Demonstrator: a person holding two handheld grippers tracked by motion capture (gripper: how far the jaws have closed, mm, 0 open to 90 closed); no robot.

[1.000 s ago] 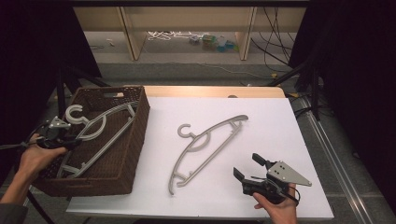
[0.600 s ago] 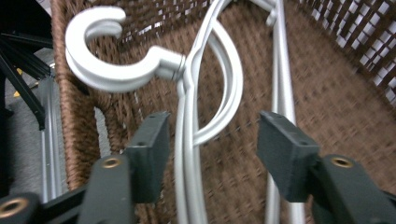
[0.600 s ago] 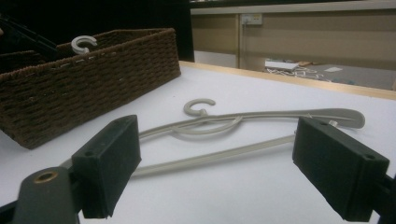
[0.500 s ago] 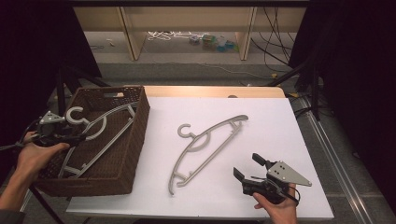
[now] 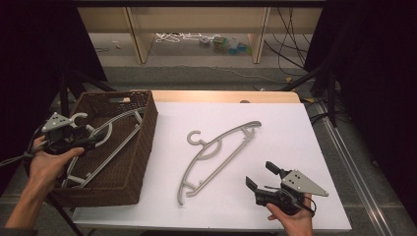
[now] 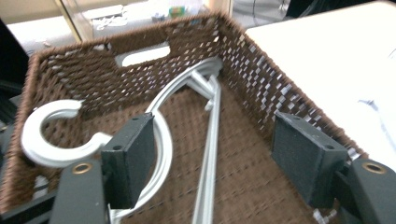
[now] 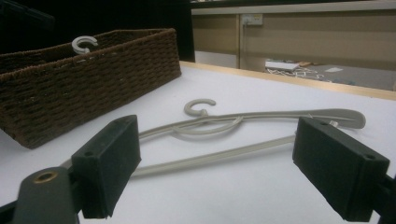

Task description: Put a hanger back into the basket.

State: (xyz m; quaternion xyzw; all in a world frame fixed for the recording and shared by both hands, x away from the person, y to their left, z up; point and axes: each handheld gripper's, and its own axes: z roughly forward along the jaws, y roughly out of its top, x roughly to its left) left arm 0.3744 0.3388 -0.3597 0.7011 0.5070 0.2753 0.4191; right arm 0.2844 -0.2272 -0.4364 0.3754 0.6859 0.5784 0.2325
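The left gripper hangs over the basket, its fingers just spread wide, letting go of the hanger that now leans inside. The second hanger waits mid-bench; the right gripper, fingers released, faces it ready to grab.

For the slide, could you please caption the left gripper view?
Open left tongs above a grey plastic hanger lying inside the brown woven wicker basket.

Lab-style recording setup: white-topped work table, black curtains at frame sides, loose cables upper right.
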